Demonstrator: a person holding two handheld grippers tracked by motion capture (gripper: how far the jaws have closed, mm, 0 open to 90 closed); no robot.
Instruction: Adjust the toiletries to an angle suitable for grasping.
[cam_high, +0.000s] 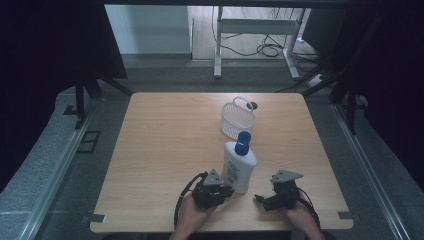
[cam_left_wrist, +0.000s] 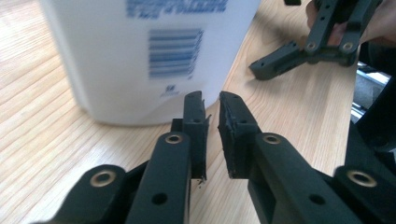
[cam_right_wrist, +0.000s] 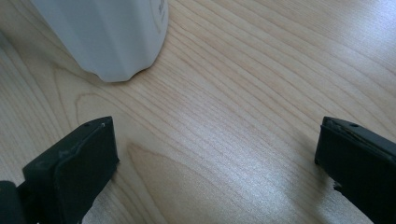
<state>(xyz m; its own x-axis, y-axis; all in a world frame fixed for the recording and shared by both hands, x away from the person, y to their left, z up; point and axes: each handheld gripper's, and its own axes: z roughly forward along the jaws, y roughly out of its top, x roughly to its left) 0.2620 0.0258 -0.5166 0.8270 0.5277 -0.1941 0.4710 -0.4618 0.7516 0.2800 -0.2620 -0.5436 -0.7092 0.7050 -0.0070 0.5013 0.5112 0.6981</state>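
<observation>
Nearly pressed together, with just a thin slit between them and nothing inside it, the jaws of the left gripper (cam_left_wrist: 212, 100) point at the foot of the white lotion bottle (cam_high: 239, 167), which stands upright with its blue cap (cam_high: 243, 142) toward twelve o'clock, near the front edge of the wooden table (cam_high: 160, 150). From where I stand, that gripper sits at about eight o'clock of the bottle, just beside it and not touching. Over at four o'clock of the bottle, the right gripper (cam_right_wrist: 215, 158) rests low over the wood with its jaws spread wide and empty. A white wire basket (cam_high: 237, 119) waits at twelve o'clock of the bottle, close behind it. My reading is that the work is at the approach stage: the bottle is not yet gripped. Next, I'd judge, the left jaws need to open much wider than the bottle's body before closing on it, or the wide right jaws take it instead
</observation>
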